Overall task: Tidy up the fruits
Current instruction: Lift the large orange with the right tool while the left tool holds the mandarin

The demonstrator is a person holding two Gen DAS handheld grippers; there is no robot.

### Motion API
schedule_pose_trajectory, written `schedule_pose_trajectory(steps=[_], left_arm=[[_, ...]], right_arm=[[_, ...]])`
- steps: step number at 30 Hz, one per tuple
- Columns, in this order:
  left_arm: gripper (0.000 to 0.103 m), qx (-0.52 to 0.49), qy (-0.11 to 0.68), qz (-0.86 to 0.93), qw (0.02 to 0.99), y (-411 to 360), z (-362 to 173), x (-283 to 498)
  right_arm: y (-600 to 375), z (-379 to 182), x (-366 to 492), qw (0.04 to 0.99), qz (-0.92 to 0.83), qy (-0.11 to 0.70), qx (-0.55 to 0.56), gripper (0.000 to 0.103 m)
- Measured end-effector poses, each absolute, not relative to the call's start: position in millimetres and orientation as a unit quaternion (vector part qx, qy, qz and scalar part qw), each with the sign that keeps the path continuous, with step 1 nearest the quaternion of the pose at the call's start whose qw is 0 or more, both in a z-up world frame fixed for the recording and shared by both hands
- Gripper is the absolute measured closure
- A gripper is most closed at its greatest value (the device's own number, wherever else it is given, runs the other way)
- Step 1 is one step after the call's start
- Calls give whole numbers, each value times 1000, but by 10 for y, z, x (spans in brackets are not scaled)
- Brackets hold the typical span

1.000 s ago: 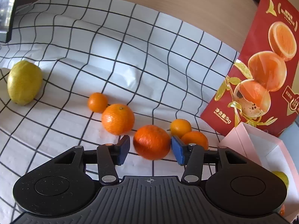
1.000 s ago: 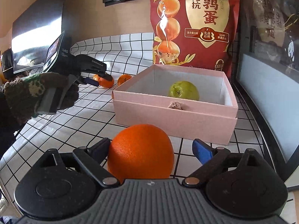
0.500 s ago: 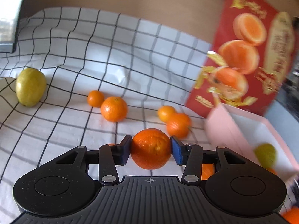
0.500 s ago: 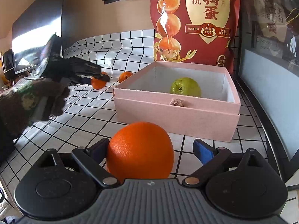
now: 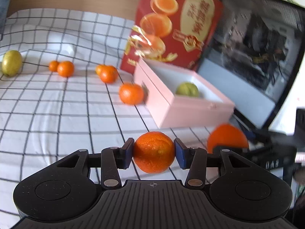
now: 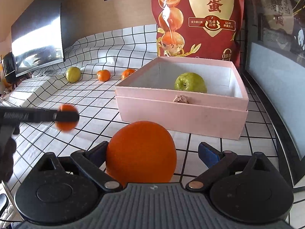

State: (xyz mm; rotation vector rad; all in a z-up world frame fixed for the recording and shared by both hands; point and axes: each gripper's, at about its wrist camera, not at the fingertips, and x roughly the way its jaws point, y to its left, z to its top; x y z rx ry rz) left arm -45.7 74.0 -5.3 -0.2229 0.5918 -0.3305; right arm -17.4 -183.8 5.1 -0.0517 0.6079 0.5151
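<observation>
My left claw [image 5: 154, 152] has lifted its small orange [image 5: 154, 151] off the table [image 5: 57, 114] and swung toward the pink box [image 5: 171, 103], clenched on it. My right claw [image 6: 152, 151] stands wide; its big orange [image 6: 141, 152] touches one pad only.

left tongs [image 5: 154, 152]: bottom centre, pads clamped both sides of an orange | right tongs [image 6: 152, 150]: bottom centre, spread wide, right pad clear of its orange
</observation>
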Motion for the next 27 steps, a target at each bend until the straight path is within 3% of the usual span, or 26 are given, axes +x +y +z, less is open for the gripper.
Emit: schedule_pose_trajectory(steps=[27], left_arm=[[52, -115, 294, -110, 942, 713, -168, -436]], right_arm=[[-1645, -24, -189, 895, 246, 367, -59, 0]])
